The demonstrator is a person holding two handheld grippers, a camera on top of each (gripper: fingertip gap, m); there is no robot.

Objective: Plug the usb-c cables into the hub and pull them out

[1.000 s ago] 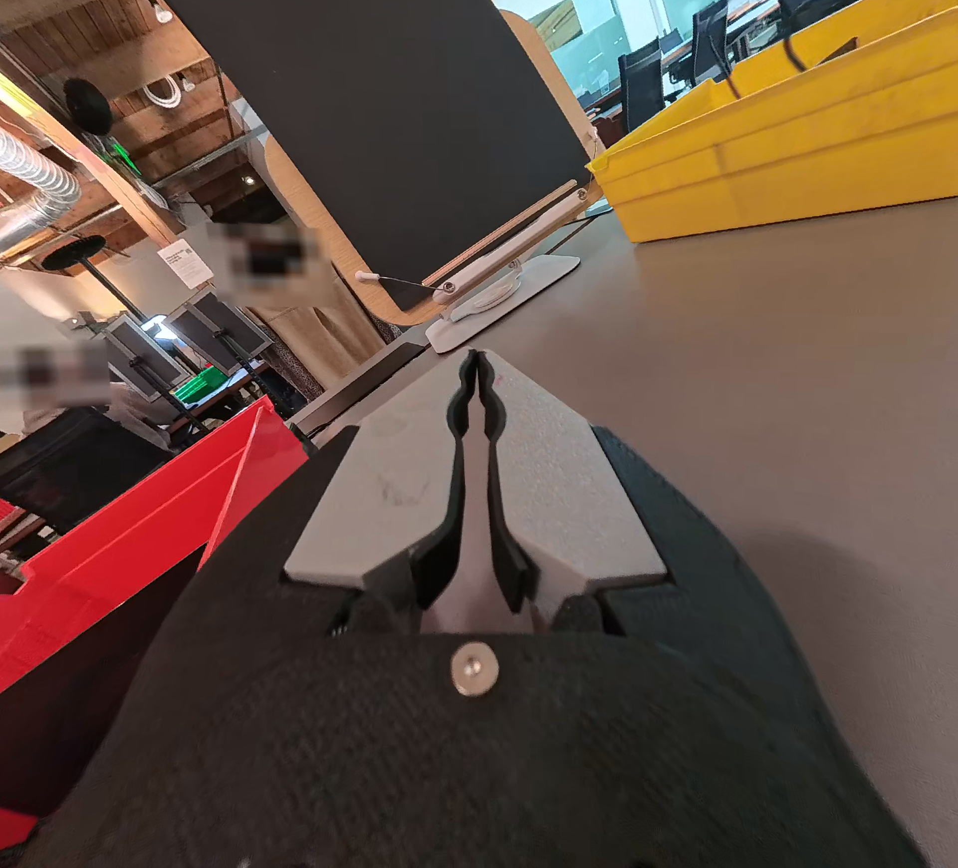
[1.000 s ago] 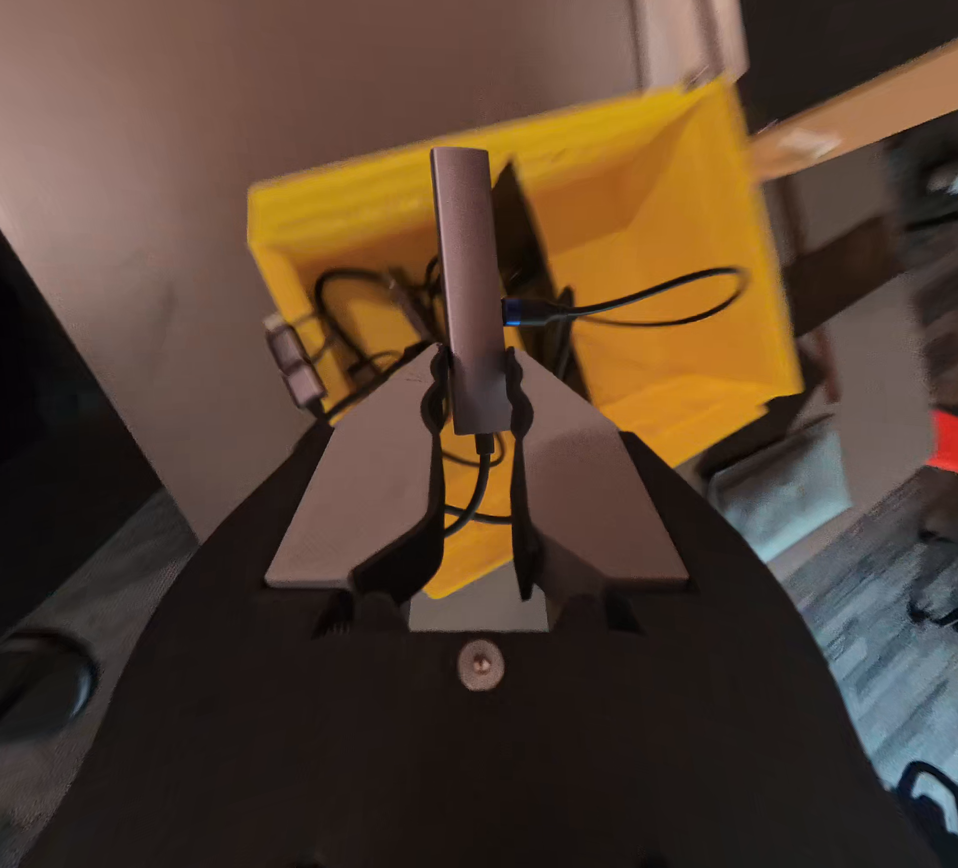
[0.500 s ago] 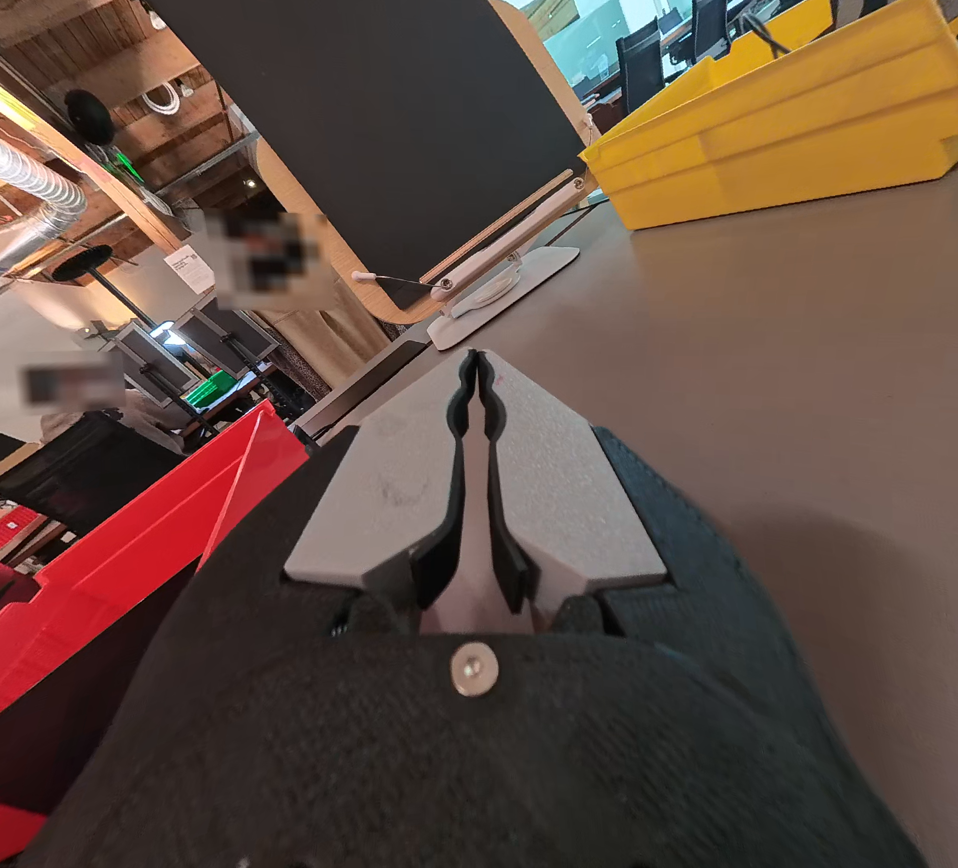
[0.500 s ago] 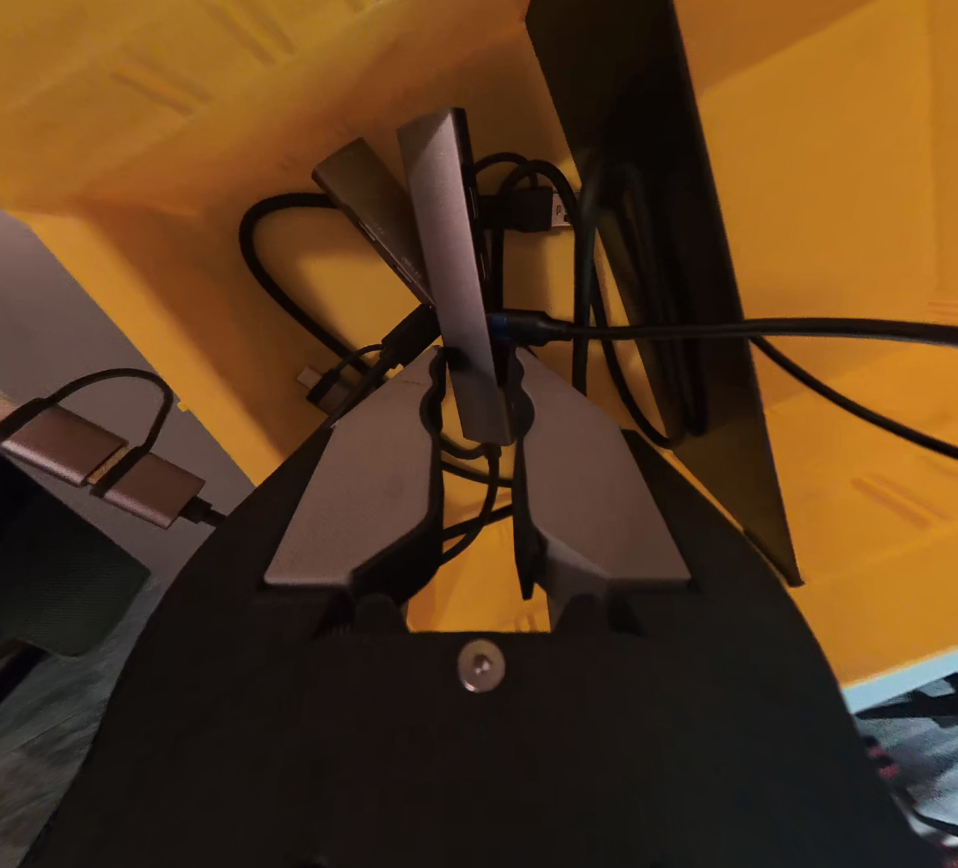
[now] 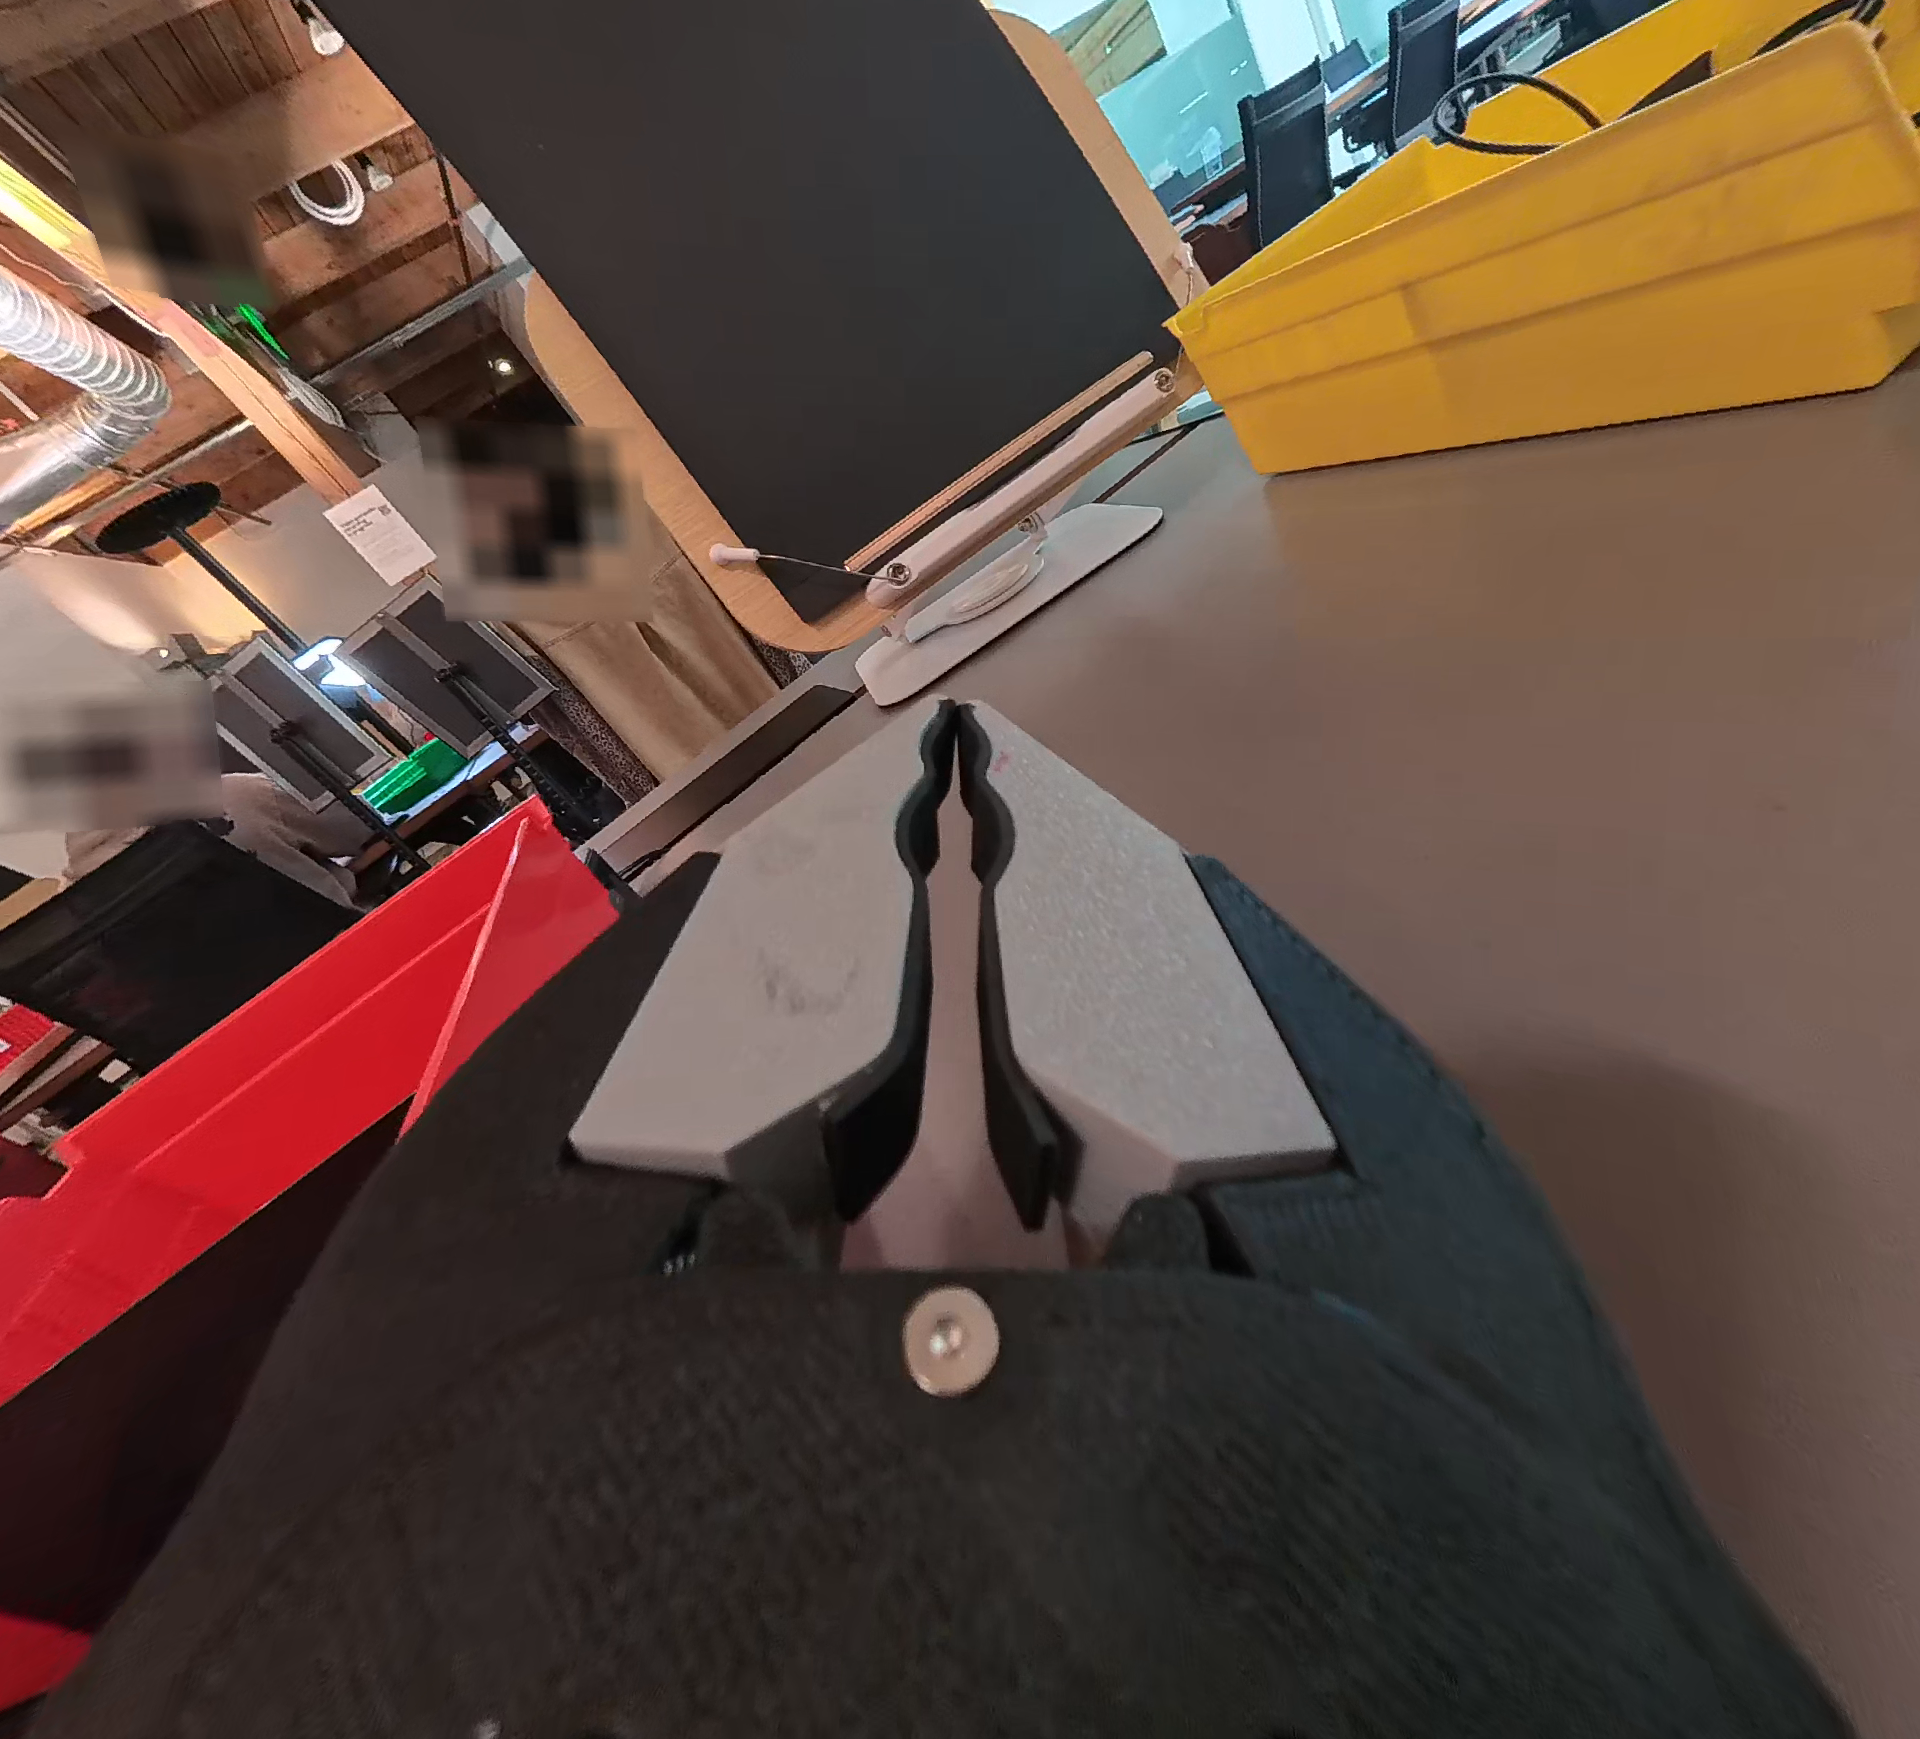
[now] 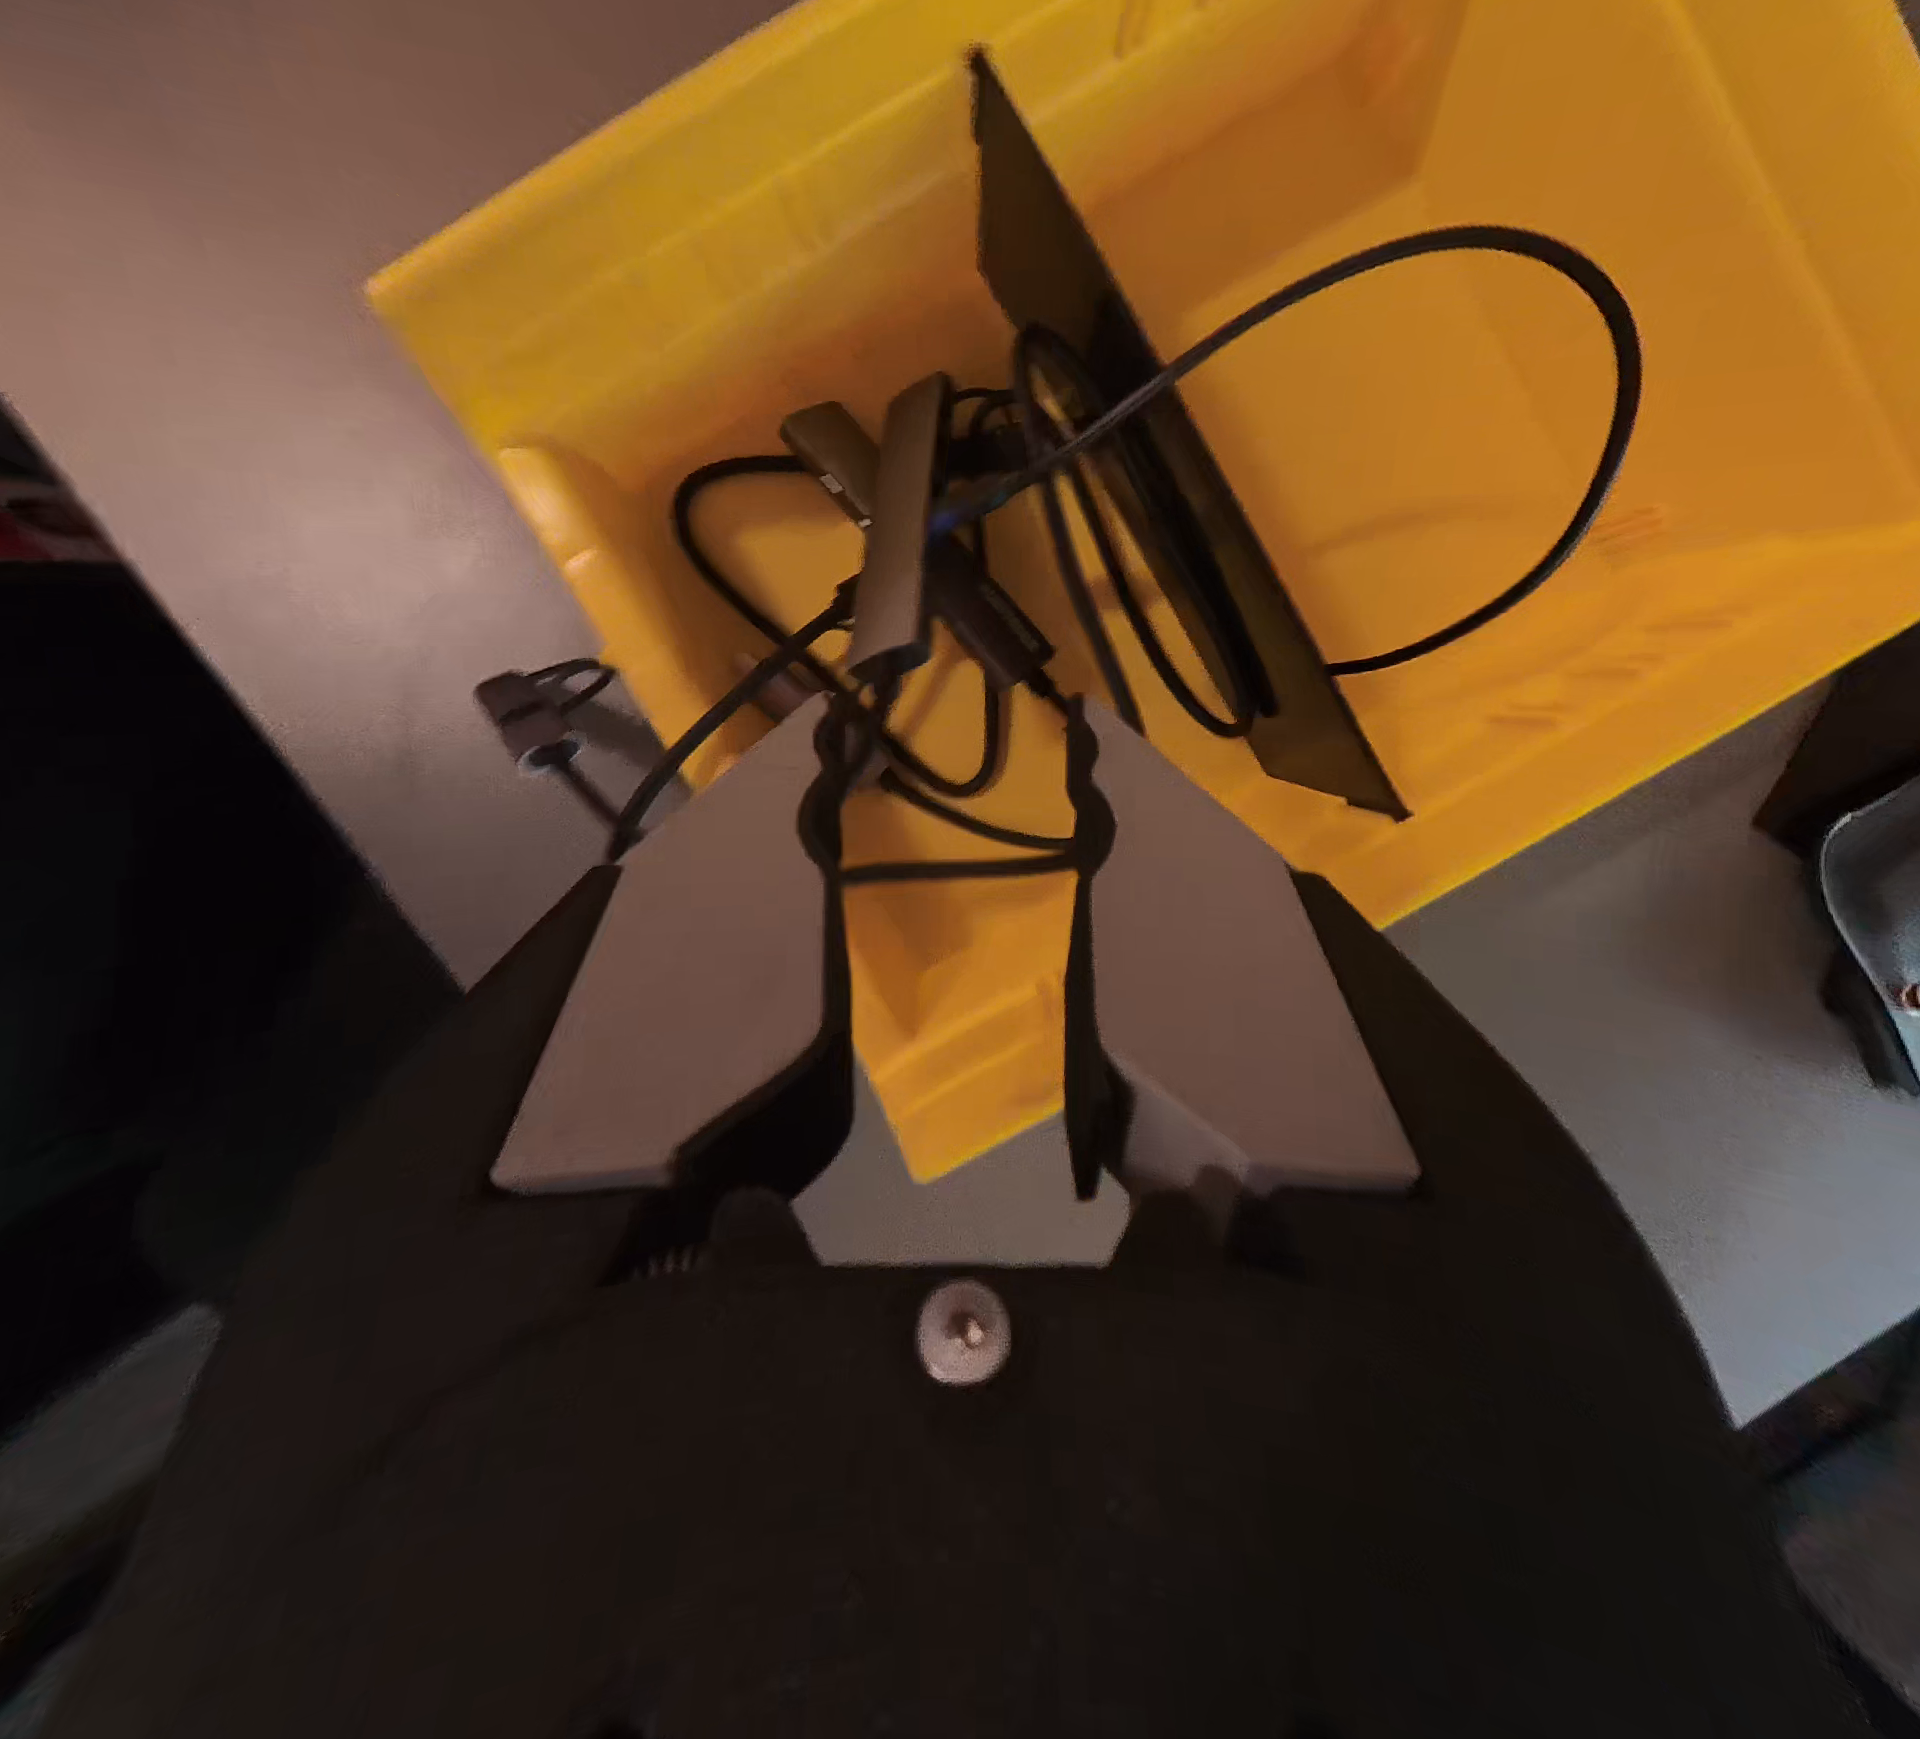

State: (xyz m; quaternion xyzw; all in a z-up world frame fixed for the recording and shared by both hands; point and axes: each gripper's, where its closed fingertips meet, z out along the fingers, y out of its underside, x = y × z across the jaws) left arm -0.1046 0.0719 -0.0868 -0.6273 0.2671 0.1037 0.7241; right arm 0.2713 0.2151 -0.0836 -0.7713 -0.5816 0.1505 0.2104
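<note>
Hub (image 6: 902,526) lies in yellow bin (image 6: 1351,131), just beyond spread right gripper (image 6: 951,733)

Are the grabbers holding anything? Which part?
Nothing. Left gripper: jaws shut, empty. Right gripper: jaws open, the grey hub sits in the yellow bin just beyond.

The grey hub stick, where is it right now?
In the right wrist view, the grey hub lies inside the yellow bin, left of its black divider, among black cables, just beyond the open fingers.
</note>
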